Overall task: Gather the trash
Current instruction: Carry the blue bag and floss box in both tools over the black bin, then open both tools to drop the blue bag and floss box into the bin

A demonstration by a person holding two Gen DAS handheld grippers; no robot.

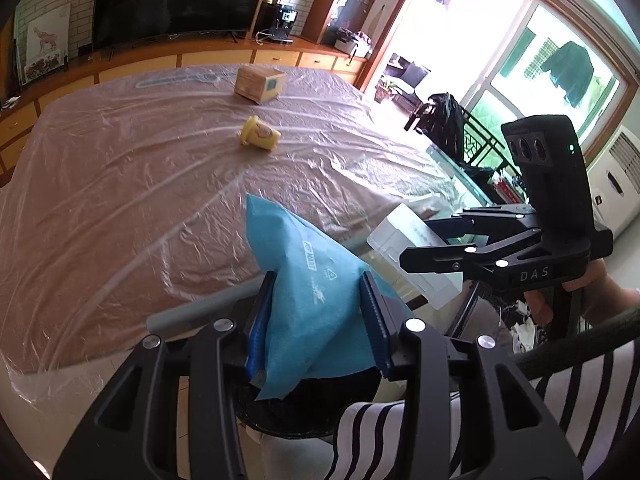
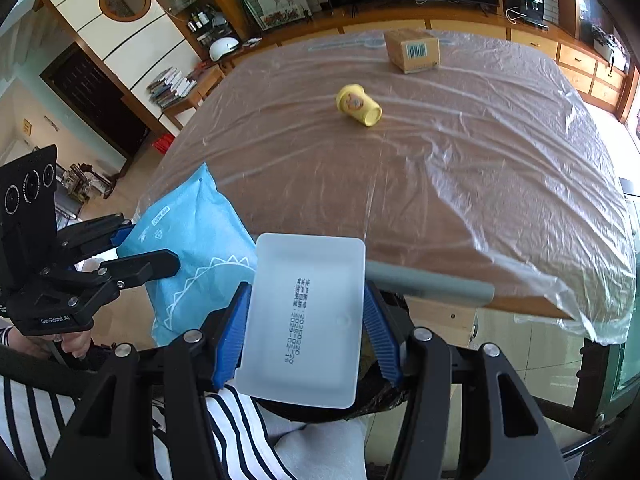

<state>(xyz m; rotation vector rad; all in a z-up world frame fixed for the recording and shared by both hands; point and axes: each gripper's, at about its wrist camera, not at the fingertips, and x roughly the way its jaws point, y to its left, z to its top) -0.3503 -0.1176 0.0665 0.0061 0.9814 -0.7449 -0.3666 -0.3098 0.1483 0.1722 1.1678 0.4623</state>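
Observation:
My left gripper [image 1: 316, 320] is shut on a light blue pouch [image 1: 304, 280] that stands up between its blue pads, just off the near edge of the table. My right gripper [image 2: 306, 332] is shut on a white plastic tray [image 2: 304, 320] with printed date text, held by its two long sides. Each gripper shows in the other's view: the right gripper [image 1: 420, 256] with the tray [image 1: 400, 236], the left gripper [image 2: 148, 252] with the pouch [image 2: 192, 240]. A yellow cup [image 2: 358, 105] lies on its side mid-table, with a cardboard box [image 2: 412, 50] beyond it.
Clear plastic film covers the brown table [image 2: 480, 200]; a grey tube [image 2: 428, 282] runs along its near edge. A dark bag-like thing [image 2: 380, 396] sits below the grippers, next to a person's striped clothing [image 2: 236, 432]. A TV cabinet [image 1: 160, 60] stands behind the table.

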